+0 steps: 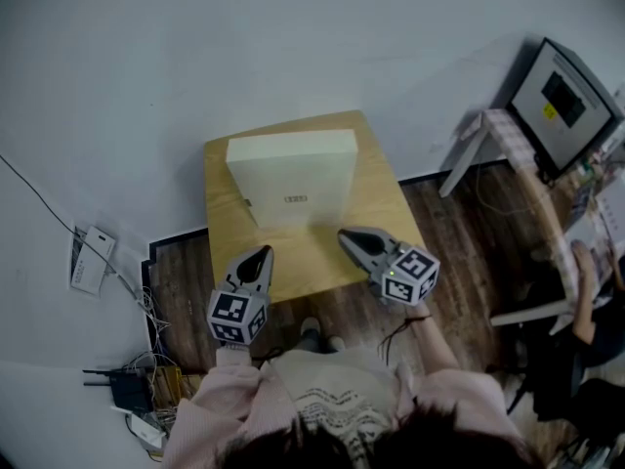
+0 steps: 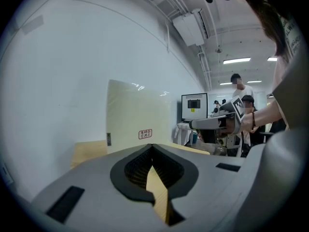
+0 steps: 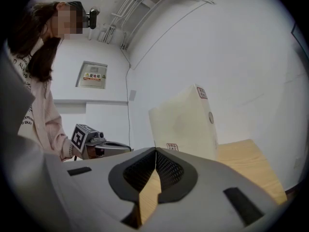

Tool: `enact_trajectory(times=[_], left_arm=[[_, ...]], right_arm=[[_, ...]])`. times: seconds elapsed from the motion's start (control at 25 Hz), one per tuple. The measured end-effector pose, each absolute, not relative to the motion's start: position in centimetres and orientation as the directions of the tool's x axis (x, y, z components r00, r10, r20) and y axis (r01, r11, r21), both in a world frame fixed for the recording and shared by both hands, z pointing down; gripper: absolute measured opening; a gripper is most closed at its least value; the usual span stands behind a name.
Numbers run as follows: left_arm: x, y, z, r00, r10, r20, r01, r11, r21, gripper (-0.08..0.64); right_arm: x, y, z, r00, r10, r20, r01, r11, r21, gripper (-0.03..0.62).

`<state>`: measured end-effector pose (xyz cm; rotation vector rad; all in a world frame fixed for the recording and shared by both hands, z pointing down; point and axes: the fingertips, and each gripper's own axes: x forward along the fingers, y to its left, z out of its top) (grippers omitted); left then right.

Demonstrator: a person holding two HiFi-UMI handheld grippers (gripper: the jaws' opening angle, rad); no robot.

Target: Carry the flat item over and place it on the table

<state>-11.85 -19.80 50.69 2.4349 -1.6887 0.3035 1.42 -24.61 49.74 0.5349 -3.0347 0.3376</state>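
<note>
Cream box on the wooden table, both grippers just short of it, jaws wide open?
No: both grippers' jaws are shut, nothing between them, per the left and right gripper views. The cream box is on the wooden table, left gripper and right gripper just short of it.

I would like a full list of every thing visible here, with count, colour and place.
flat box: one, cream, upright on the table, by the wall.
table: one, light wood, against the white wall.
monitor: one, grey with dark screen, upper right.
router: one, black, floor at lower left, among cables.
other people: two, background of the left gripper view.
left gripper: one, grey, fingers shut, empty, over the table's near edge.
right gripper: one, grey, fingers shut, empty, beside the left one.
</note>
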Motion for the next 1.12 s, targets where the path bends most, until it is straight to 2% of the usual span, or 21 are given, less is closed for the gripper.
enact_trajectory(times=[0.28, 0.64, 1.12], left_arm=[[-10.8, -19.2, 49.7, 0.334, -0.915, 0.227, -0.940, -0.339, 0.017, -0.008], [-11.5, -18.7, 48.2, 0.295, -0.940, 0.173, -0.954, -0.300, -0.002, -0.008], [-11.8, -18.5, 47.5, 0.289, -0.944, 0.157, -0.956, -0.293, 0.001, -0.008]], right_arm=[[1.7, -23.4, 48.4, -0.955, -0.294, 0.033, -0.294, 0.935, -0.198, -0.012], [2.4, -23.7, 46.9, -0.952, -0.305, -0.009, -0.299, 0.940, -0.161, -0.012], [2.2, -23.5, 46.4, -0.957, -0.291, -0.014, -0.286, 0.948, -0.143, -0.012]])
